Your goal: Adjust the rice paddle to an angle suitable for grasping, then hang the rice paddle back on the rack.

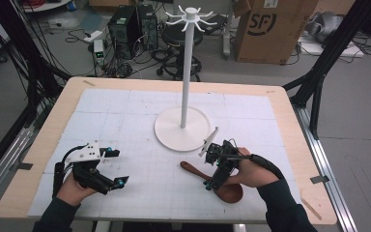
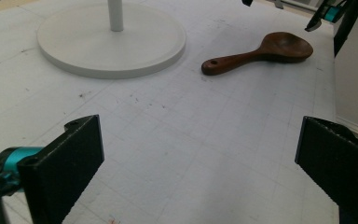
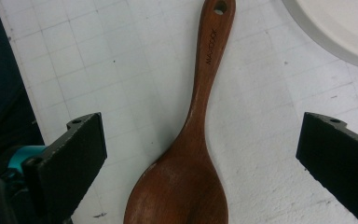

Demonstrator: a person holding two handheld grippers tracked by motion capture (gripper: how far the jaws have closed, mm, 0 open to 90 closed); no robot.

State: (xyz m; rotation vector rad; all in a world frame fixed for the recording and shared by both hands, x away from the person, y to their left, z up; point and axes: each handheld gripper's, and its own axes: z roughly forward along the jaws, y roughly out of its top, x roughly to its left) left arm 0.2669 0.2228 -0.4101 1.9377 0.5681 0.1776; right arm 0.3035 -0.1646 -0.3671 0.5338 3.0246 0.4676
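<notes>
A dark wooden spoon point(image 1: 193, 169) lies flat on the white gridded mat, bowl toward the front edge, holed handle toward the stand. My right gripper point(image 1: 214, 175) hangs just above it and is open. In the right gripper view its jaws stand wide on either side of the spoon point(image 3: 200, 121) at the neck, apart from the wood, with the right gripper point(image 3: 203, 163) empty. My left gripper point(image 1: 118, 167) rests at the mat's front left, open and empty. The left gripper view looks past the left gripper point(image 2: 198, 172) to the spoon point(image 2: 261, 53).
A white hook stand point(image 1: 186, 72) rises from a round base point(image 1: 174, 130) at mid-table, just behind the spoon; the base point(image 3: 340, 28) edges into the right gripper view. The wooden table point(image 1: 290, 121) borders the mat. A cardboard box point(image 1: 270, 29), computer towers point(image 1: 130, 29) and cables sit on the floor beyond.
</notes>
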